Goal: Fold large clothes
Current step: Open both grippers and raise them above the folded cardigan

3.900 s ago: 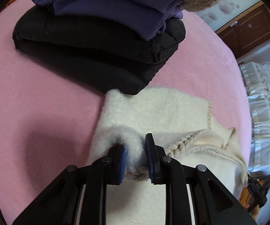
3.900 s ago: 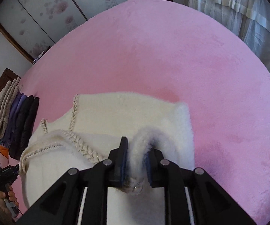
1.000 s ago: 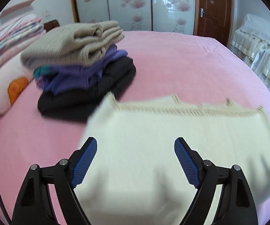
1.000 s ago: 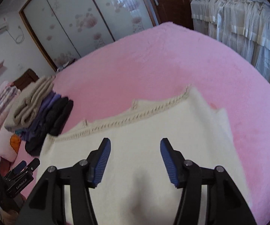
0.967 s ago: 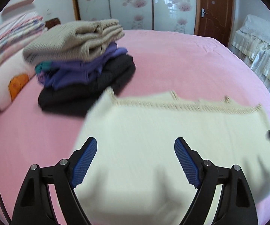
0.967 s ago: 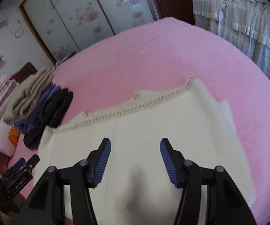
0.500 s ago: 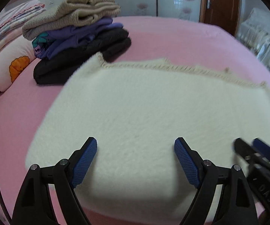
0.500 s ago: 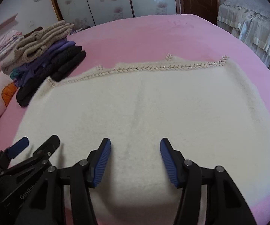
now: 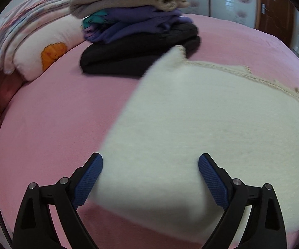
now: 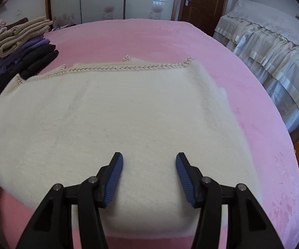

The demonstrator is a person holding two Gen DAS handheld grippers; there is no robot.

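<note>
A fluffy cream sweater (image 10: 128,114) lies folded flat on the pink bed (image 10: 159,35), its braided trim edge at the far side. It also shows in the left wrist view (image 9: 222,128). My left gripper (image 9: 150,166) is open and empty above the sweater's near left corner. My right gripper (image 10: 149,166) is open and empty above the sweater's near edge. A tip of the left gripper shows at the left edge of the right wrist view.
A stack of folded clothes (image 9: 141,35), beige on purple on black, sits just beyond the sweater's far left corner; it also shows in the right wrist view (image 10: 20,47). Pillows (image 9: 35,47) lie left. A second bed (image 10: 273,47), wardrobe doors and a brown door stand beyond.
Both grippers let go of the sweater and opened. It now lies flat. The left gripper has swung left toward the sweater's corner; the right has drawn back slightly.
</note>
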